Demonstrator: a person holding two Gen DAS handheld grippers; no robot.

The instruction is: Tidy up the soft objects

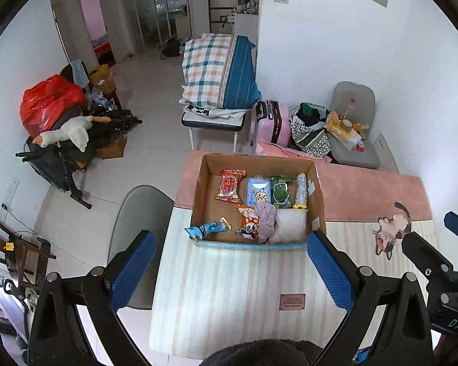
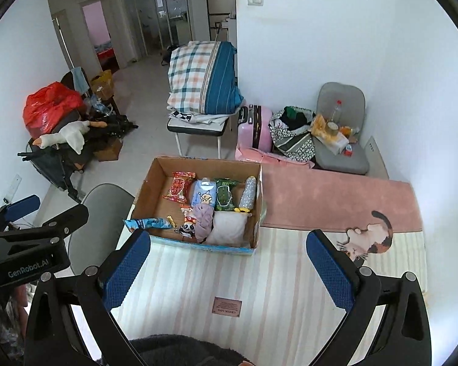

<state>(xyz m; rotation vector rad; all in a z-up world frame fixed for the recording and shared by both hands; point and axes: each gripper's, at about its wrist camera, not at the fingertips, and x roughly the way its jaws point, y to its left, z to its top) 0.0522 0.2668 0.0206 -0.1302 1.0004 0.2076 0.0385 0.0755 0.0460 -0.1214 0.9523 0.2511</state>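
Note:
An open cardboard box (image 1: 318, 195) (image 2: 143, 192) stands on a striped mat on the table. Inside lie a red snack packet (image 1: 229, 185), a blue wipes pack (image 1: 258, 191), a green pack (image 1: 280, 191), a silver glitter tube (image 1: 301, 189), a mauve soft cloth (image 1: 266, 219) and a pale pink cushion (image 1: 290, 225) (image 2: 227, 228). A blue packet (image 1: 206, 229) hangs over the box's near left corner. My left gripper (image 1: 229, 270) is open and empty, in front of the box. My right gripper (image 2: 227, 270) is open and empty, to the right of the left one.
A pink mat strip (image 1: 366, 195) and a cat picture (image 1: 392, 231) lie right of the box. A grey chair (image 1: 140, 213) stands at the table's left. A cot with a plaid pillow (image 1: 216, 73), a pink suitcase (image 1: 273, 123) and a loaded chair (image 1: 351, 128) stand behind.

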